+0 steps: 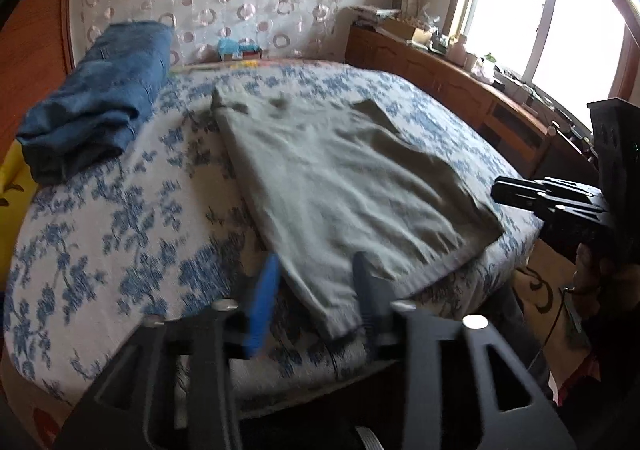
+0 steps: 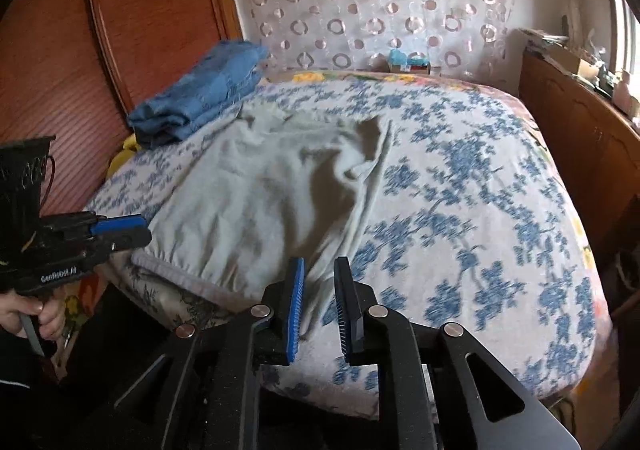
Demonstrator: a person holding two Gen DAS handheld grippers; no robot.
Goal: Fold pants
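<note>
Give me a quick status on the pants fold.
Left gripper open, straddling hem of grey pants. Right gripper open at near edge. Pants lying on bed. Folded jeans off to side, clear.

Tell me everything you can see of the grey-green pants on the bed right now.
The grey-green pants lie on the floral bedspread, folded into a broad, fairly flat panel of soft, wrinkled cloth. A hem-like band runs along the near edge, close to the bed's edge. At the far end one corner is turned over. The left gripper straddles the near corner with fingers apart; the right gripper is open over the other near corner. The folded jeans lie apart.
</note>
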